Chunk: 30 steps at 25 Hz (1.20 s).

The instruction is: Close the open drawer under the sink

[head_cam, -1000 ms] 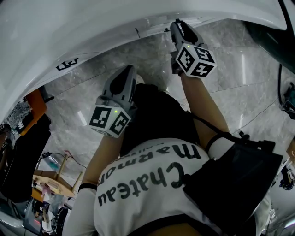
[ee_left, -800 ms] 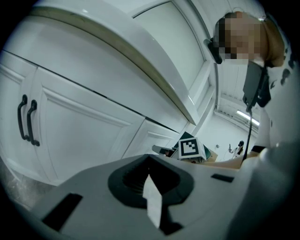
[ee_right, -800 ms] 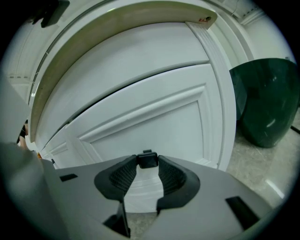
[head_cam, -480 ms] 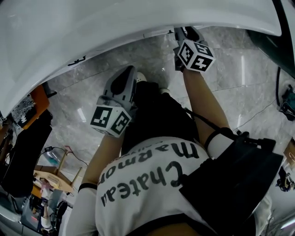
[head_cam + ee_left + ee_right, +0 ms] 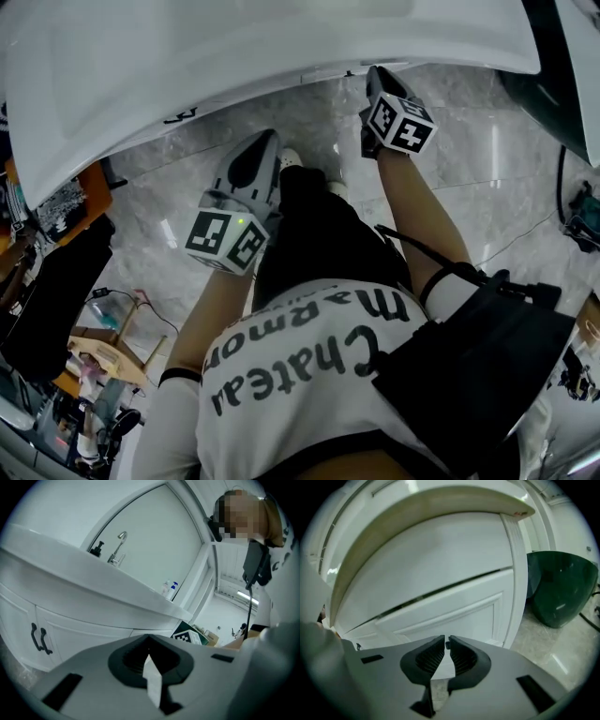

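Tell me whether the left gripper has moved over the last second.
Yes. In the head view the left gripper has closed toward the white counter's rim; the strip of floor between them is narrower.

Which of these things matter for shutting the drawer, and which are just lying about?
Job: vanity drawer front; right claw, jaws just closing, nothing between.
Lying about: green bin; faucet; pump bottle; counter bottles.
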Each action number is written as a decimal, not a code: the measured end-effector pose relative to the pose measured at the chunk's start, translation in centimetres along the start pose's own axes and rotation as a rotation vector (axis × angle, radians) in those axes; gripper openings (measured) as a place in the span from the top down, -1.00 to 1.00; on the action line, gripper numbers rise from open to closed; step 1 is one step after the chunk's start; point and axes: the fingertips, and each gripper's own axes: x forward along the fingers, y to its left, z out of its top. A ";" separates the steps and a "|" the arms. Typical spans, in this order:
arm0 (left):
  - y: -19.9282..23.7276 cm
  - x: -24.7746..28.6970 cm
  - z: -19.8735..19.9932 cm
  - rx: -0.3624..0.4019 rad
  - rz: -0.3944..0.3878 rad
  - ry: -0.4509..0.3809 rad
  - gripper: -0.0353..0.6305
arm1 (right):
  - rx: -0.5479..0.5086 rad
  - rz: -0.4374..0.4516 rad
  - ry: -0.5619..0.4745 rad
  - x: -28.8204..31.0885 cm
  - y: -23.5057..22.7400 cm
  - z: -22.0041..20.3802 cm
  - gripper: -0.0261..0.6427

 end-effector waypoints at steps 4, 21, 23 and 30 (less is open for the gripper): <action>-2.0 -0.8 1.9 0.010 -0.005 -0.033 0.87 | -0.050 0.098 -0.038 -5.3 2.9 3.2 0.85; -19.9 -4.9 15.4 0.271 -0.232 -0.300 0.87 | -0.123 0.388 -0.561 -33.2 7.1 24.8 0.89; -22.0 -5.4 16.4 0.274 -0.276 -0.315 0.87 | -0.156 0.389 -0.596 -35.3 7.2 25.7 0.89; -25.7 -7.1 18.2 0.339 -0.315 -0.361 0.87 | -0.221 0.409 -0.626 -39.7 8.6 26.2 0.89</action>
